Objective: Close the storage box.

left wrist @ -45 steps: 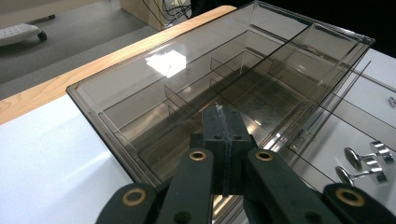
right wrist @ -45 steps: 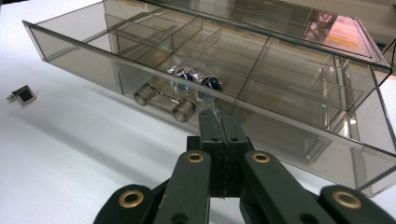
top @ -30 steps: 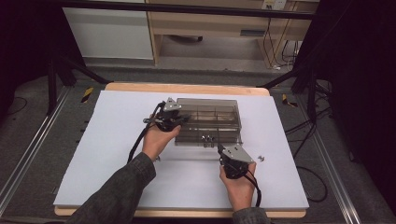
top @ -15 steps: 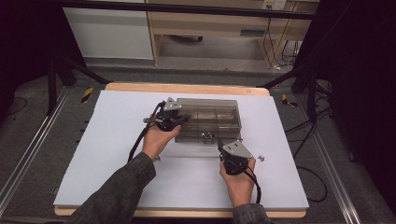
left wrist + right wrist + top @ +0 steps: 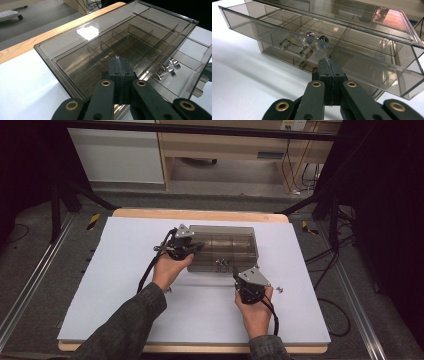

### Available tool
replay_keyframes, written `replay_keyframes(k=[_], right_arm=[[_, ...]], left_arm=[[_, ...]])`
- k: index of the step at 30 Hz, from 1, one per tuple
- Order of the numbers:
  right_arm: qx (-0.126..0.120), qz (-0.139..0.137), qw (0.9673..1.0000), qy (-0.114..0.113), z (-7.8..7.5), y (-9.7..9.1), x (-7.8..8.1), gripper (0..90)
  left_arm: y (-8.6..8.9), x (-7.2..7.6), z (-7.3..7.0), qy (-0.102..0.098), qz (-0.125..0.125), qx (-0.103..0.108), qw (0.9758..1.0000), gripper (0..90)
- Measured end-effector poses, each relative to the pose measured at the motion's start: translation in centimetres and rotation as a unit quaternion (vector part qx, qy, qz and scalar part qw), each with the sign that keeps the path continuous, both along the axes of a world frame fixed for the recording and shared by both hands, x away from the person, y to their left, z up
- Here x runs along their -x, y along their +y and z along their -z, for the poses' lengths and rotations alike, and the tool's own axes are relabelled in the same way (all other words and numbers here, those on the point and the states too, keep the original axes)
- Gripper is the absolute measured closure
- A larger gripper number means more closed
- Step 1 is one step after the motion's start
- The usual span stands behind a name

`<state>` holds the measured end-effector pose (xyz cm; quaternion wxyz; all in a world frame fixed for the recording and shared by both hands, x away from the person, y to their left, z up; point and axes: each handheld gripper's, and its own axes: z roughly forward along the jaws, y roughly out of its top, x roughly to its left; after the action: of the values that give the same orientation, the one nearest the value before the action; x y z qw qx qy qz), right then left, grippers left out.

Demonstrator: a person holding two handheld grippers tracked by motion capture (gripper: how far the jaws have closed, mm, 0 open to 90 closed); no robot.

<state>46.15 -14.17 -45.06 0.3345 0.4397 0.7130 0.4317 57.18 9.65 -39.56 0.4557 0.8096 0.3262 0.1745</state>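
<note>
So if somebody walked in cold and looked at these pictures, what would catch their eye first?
Most likely the smoky see-through organiser box at the middle of the white table top, with a drawer pulled partly out and small metal screws lying in one compartment. Next, the two black grippers, fingers shut: the left gripper against the box's left end, the right gripper just before the drawer's front.

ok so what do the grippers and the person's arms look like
Both the left gripper and right gripper are black, with brass-coloured rivets at the jaw links, a grey three-cornered plate on top and a trailing black cable. The left arm wears a dark grey-green sleeve.
</note>
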Motion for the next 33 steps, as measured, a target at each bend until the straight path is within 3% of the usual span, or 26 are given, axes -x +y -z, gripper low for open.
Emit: replay_keyframes(k=[33], right_arm=[[0.001,0.000,1.0000,-0.002,-0.1,0.4,-1.5,90.0]], left_arm=[[-0.2,0.0,0.0,0.000,0.000,0.000,1.0000,90.0]])
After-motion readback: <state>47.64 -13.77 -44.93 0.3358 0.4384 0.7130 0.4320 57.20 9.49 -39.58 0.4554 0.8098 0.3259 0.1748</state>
